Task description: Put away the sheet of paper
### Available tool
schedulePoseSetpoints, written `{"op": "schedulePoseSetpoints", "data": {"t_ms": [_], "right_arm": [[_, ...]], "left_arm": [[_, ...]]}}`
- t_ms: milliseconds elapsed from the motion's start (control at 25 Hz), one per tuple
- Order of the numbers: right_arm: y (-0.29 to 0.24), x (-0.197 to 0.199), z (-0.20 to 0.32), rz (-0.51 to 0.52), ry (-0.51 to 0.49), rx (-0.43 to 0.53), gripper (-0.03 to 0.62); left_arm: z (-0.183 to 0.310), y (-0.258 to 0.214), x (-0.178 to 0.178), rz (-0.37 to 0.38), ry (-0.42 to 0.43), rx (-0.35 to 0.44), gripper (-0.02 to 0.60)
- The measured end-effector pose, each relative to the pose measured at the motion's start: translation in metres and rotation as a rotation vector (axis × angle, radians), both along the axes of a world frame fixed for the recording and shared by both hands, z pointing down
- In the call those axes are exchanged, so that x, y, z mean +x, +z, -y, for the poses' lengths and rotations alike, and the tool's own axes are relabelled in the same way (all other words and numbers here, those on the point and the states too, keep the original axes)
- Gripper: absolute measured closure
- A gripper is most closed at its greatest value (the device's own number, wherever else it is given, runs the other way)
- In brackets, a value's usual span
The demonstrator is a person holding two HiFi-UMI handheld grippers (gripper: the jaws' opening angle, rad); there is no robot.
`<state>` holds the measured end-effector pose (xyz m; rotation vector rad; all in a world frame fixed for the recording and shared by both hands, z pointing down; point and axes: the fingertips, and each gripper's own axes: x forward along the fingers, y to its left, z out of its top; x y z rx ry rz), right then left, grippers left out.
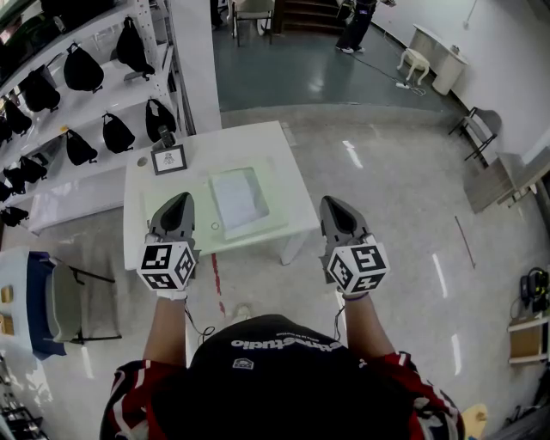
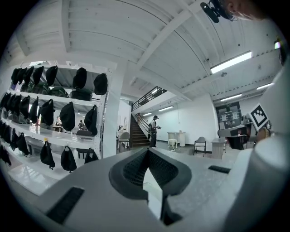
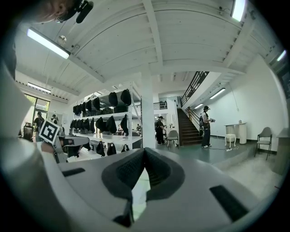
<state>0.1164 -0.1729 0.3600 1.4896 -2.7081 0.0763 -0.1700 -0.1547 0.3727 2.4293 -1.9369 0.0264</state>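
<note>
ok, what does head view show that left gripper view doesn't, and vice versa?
Head view only: paper on the table, small frame.
Left gripper view only: ceiling, lights, left claw seen along its jaws, shut and empty.
Both: bag shelf, right claw, a person far back.

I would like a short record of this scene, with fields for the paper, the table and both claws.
table: white, small framed sign at far left corner
sheet of paper: flat on pale green folder, mid-table
left claw: shut, empty, over table's near left corner
right claw: shut, empty, off table's right side
task: paper untouched
</note>
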Motion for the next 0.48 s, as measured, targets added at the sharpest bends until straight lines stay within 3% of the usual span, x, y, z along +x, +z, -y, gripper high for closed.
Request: {"op": "schedulePoseSetpoints", "data": {"t_ms": [480], "right_arm": [[0.0021,-0.0017,0.0006,0.0,-0.004,-0.014,0.595]], "left_arm": [[0.0013,0.0058,0.0027,0.001,0.012,-0.019,0.575]]}}
